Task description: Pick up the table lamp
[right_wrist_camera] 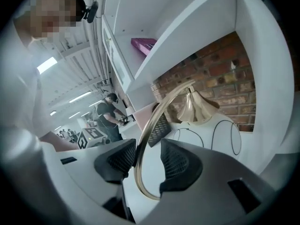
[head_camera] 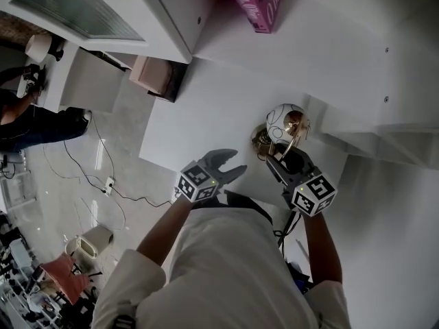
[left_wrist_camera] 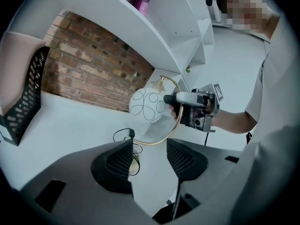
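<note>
Item: table lamp (head_camera: 282, 120), brass ring frame with white globe shade, standing on the white surface (head_camera: 199, 108). The right tool (right_wrist_camera: 146, 159) is standing part open and straddling the brass ring (right_wrist_camera: 140, 153). The ring is passing between the jaws and lying against one pad (right_wrist_camera: 119, 158), with a gap showing at the other, so nothing is being clamped yet. Handling note, as judgement: the jaws are needing to close squarely across the ring, seating it deep in the ribbed pads, before any lift. A thin round rim is likely to be slipping or twisting otherwise, with the globe's weight pulling it over. The left tool (left_wrist_camera: 150, 156) is hanging open and empty, jaws well apart. The lamp is standing ahead of it, the ring's lower arc just beyond its tips and the globe shade (left_wrist_camera: 146, 104) farther off, beside the right tool's nose. The cable (left_wrist_camera: 123, 134) is trailing ahead of its left jaw.
</note>
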Demonstrator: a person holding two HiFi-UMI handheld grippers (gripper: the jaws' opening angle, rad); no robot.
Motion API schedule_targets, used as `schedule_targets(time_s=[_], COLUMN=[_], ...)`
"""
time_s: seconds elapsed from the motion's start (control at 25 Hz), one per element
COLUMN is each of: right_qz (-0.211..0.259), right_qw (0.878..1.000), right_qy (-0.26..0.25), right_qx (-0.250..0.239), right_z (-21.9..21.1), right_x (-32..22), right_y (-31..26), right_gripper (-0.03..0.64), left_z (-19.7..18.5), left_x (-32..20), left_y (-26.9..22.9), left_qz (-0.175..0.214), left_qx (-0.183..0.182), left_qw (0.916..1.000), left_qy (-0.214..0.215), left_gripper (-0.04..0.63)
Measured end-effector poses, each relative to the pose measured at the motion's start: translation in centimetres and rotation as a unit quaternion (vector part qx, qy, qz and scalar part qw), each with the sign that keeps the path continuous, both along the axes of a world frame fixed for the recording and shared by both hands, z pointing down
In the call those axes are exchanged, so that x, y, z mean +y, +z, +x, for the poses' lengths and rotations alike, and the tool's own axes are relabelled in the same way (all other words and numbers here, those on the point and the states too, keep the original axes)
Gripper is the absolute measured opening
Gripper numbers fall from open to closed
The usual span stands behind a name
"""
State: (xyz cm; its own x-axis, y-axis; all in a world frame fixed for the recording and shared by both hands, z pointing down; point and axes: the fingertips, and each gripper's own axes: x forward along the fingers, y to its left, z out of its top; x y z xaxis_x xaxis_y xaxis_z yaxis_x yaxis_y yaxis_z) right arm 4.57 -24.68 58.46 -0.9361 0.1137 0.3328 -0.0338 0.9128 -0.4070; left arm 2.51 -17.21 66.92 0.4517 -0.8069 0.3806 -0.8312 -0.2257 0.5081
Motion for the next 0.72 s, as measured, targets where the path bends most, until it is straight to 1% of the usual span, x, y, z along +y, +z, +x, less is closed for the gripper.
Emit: schedule_targets(time_s=[0.2, 0.36, 0.48, 0.56, 0.6, 0.64, 0.72], right_qz=[-0.012, -0.028, -0.036, -0.036, -0.037, -0.039, -0.041], right_qw=[0.999, 0.998, 0.997, 0.996, 0.996, 0.996, 0.995], right_qy=[-0.035, -0.050, -0.058, -0.060, -0.062, -0.064, -0.067], right_qx=[-0.010, -0.025, -0.040, -0.048, -0.052, -0.055, -0.055], right_z=[-1.6, -2.5, -2.9, -3.2, -3.4, -3.5, -3.7], right_x=[0.2, 0.3, 0.1, -0.1, -0.2, -0.3, -0.3], right_y=[0.1, -0.3, -1.0, -1.6, -2.0, -2.2, -2.4], right_gripper=[0.169, 0.149, 0.109, 0.062, 0.028, 0.012, 0.012], left_z=[-0.1, 0.3, 0.4, 0.4, 0.3, 0.3, 0.3], left_x=[-0.2, -0.5, -0.8, -1.0, -1.2, -1.3, -1.5], left_y=[2.2, 4.1, 5.4, 6.1, 6.5, 6.9, 7.6], left_qz=[-0.015, -0.029, -0.037, -0.041, -0.043, -0.045, -0.049], left_qx=[0.017, 0.039, 0.053, 0.062, 0.071, 0.082, 0.109], left_qw=[0.9996, 0.9987, 0.9977, 0.9970, 0.9963, 0.9953, 0.9923], left_qy=[-0.014, -0.016, -0.019, -0.022, -0.024, -0.027, -0.035], left_gripper=[0.232, 0.232, 0.230, 0.230, 0.230, 0.232, 0.227])
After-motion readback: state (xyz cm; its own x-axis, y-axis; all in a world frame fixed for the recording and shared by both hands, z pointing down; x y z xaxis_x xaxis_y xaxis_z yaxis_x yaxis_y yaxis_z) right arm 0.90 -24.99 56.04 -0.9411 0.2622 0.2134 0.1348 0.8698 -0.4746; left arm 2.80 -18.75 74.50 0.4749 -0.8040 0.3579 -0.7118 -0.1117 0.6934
